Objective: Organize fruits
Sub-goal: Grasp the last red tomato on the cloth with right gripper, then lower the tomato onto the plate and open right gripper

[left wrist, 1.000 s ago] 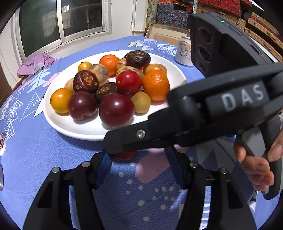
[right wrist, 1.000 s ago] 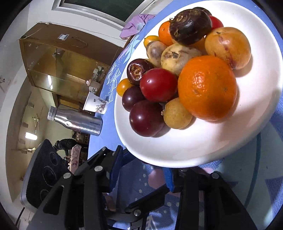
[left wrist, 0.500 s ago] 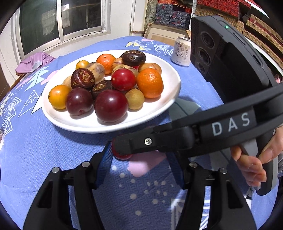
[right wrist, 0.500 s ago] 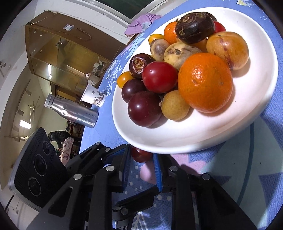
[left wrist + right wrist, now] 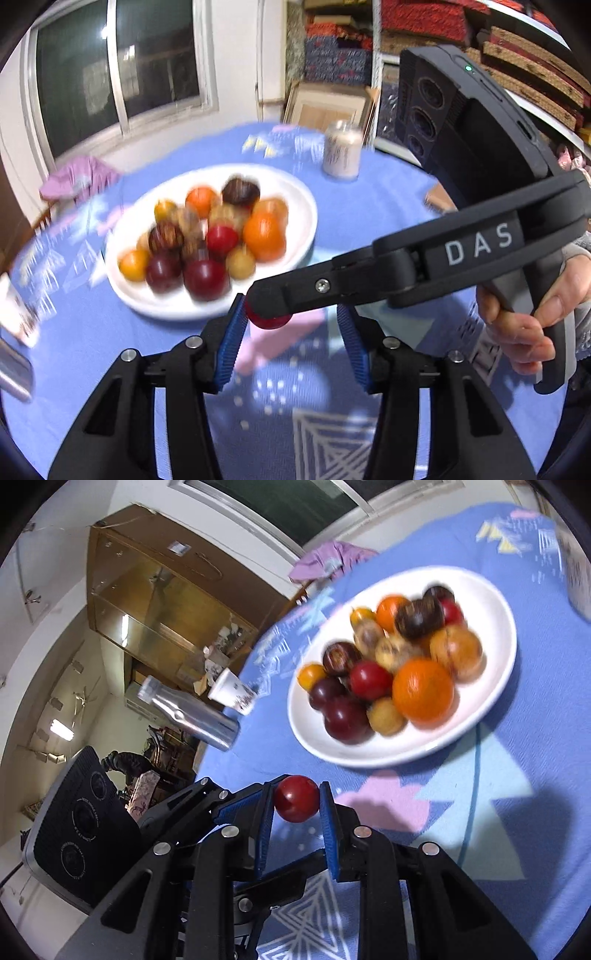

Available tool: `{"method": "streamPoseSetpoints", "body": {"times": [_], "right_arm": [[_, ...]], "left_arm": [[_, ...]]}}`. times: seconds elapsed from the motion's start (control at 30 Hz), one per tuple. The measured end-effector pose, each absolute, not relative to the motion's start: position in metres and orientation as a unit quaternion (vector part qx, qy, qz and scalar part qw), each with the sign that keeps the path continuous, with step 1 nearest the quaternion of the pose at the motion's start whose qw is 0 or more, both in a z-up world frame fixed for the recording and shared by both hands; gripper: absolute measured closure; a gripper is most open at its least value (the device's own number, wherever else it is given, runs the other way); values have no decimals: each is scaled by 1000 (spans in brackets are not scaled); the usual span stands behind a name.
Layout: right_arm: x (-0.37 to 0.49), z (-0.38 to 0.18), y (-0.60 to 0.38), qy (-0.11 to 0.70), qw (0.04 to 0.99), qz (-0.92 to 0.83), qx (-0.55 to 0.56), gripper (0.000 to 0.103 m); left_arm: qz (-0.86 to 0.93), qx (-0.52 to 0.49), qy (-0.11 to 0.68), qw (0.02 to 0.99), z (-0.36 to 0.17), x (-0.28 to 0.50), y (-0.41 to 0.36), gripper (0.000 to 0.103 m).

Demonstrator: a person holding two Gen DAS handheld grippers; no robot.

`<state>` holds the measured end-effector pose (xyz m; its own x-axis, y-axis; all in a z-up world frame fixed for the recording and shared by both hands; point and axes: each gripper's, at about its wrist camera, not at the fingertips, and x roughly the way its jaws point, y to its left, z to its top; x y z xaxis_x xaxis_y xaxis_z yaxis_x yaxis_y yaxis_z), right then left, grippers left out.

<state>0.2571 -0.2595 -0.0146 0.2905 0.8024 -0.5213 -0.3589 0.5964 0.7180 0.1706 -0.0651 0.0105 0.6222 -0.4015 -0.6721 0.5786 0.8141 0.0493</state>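
Gripping: right gripper (image 5: 297, 805) fingers clamp small red fruit (image 5: 296, 798) | left gripper (image 5: 290, 343) fingers closing, empty

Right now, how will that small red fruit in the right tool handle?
The small red fruit looks round and glossy, so likely to roll if released. The right tool grips only its sides, so it may slip. Probably light; skin looks bruisable.

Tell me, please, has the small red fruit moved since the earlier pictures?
Yes. The small red fruit, once close under the white plate rim, now sits clamped in the right gripper, clearly apart from the plate.
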Motion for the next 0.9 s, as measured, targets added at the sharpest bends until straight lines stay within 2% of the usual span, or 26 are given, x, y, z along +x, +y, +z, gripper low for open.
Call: {"method": "streamPoseSetpoints", "body": {"times": [0.17, 0.27, 0.47, 0.67, 0.73, 0.77, 0.8, 0.9], "right_arm": [[281, 37, -276, 413, 790, 378, 251, 78], [310, 51, -276, 402, 800, 368, 249, 78], [371, 17, -255, 436, 808, 322, 228, 78], [386, -9, -231, 453, 818, 300, 186, 78], [385, -12, -227, 452, 824, 295, 173, 74], [384, -14, -226, 452, 825, 293, 169, 68], [383, -14, -227, 450, 826, 294, 170, 56], [376, -5, -226, 435, 838, 288, 160, 55]], "left_arm": [[-266, 139, 293, 908, 59, 197, -80, 54], [-256, 133, 289, 913, 69, 229, -82, 54], [-230, 117, 318, 912, 28, 287, -76, 54], [-209, 77, 338, 914, -5, 307, -53, 54], [-200, 66, 336, 918, -7, 308, -45, 51], [-195, 62, 334, 920, -8, 308, -42, 48], [-190, 57, 332, 922, -8, 308, -39, 44], [-184, 52, 333, 923, -6, 302, -35, 43]]}}
